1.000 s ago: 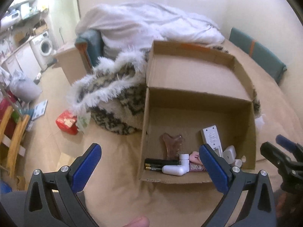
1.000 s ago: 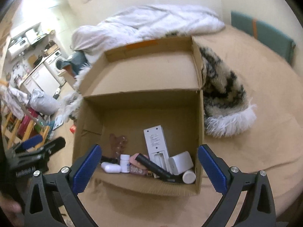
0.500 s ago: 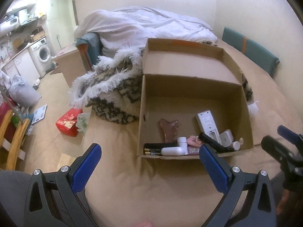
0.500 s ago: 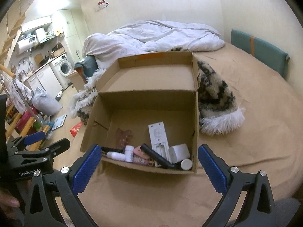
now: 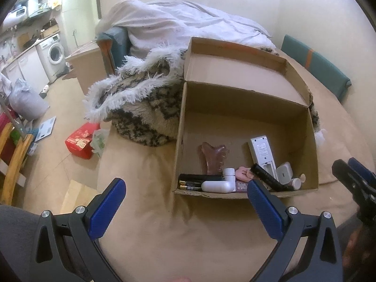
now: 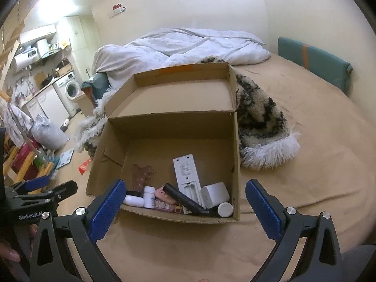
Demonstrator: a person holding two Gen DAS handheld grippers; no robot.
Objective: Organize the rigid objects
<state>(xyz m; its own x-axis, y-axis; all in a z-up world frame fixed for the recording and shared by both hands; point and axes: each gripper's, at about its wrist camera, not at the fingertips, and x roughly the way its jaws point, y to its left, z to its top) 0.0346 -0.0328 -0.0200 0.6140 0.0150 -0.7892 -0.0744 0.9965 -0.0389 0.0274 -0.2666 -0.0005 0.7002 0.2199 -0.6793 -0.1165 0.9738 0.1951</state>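
Since you've backed both grippers, left (image 5: 185,202) and right (image 6: 183,202), off the box (image 6: 164,127), jaws spread and empty, packing looks done.

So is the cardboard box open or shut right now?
Open. The cardboard box has its lid flap folded back behind it, and the white remote and other small items inside are in plain view.

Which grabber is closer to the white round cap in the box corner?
Right. The right gripper sits just before that white round cap; the left gripper hangs off toward the cardboard box's other corner.
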